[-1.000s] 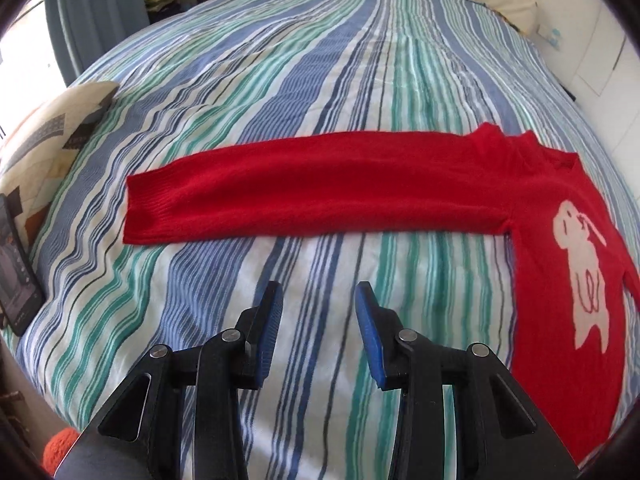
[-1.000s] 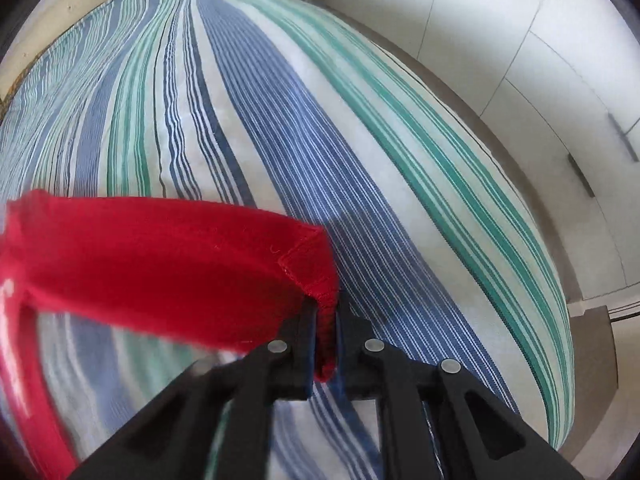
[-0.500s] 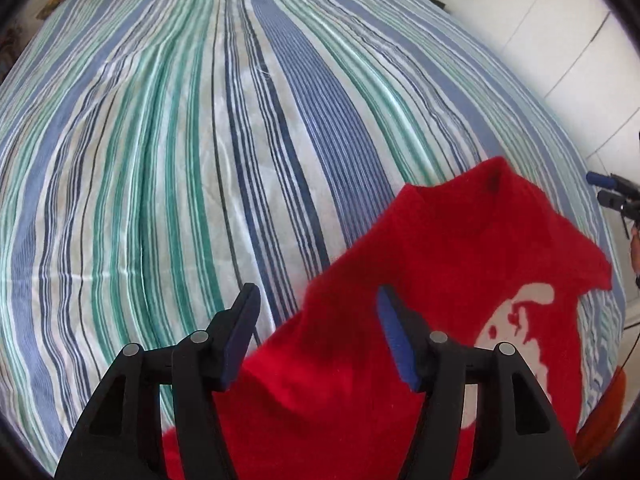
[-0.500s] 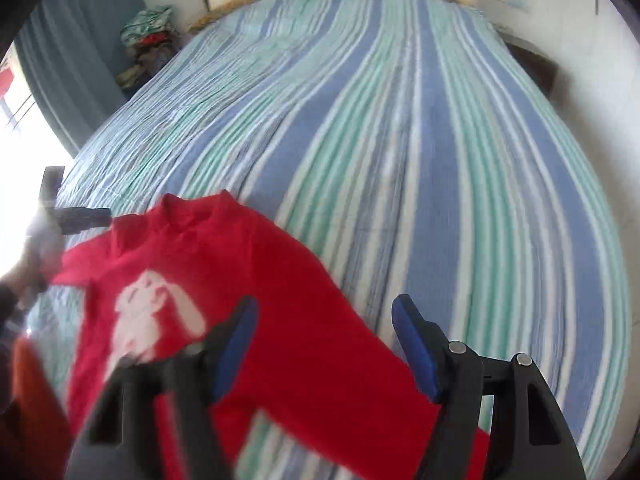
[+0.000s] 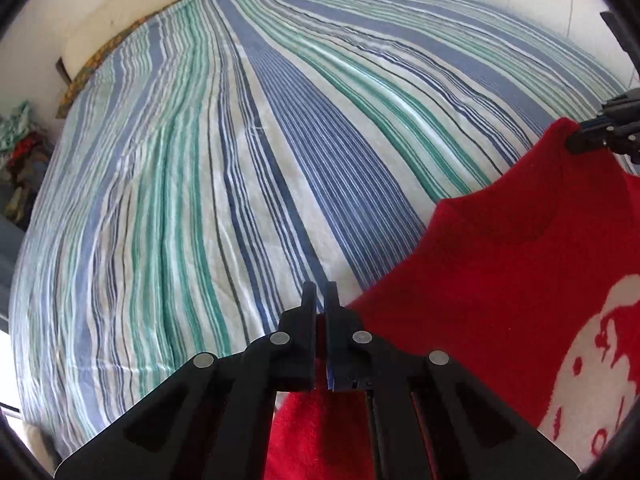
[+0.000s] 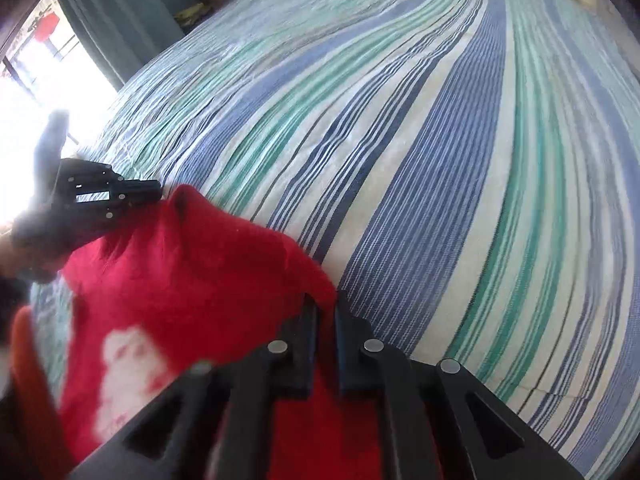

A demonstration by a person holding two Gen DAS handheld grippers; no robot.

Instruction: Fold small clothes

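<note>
A small red sweater [image 5: 500, 280] with a white animal print hangs lifted above the striped bed [image 5: 240, 160]. My left gripper [image 5: 320, 300] is shut on one shoulder edge of it. My right gripper [image 6: 327, 308] is shut on the other shoulder of the sweater [image 6: 180, 272]. Each gripper shows in the other's view: the right one [image 5: 576, 142] at the far right, the left one [image 6: 156, 192] at the left, both pinching red cloth. The sweater's lower part is hidden behind the grippers.
The striped bedspread [image 6: 400, 140] fills both views. A cream headboard cushion [image 5: 120, 20] lies at the far end. A pile of clothes [image 5: 20, 148] and a blue curtain [image 6: 120, 28] beside a bright window stand off the bed's side.
Both grippers were open over the sweater half a second ago. Both have since shut on its shoulders and the sweater is held up between them.
</note>
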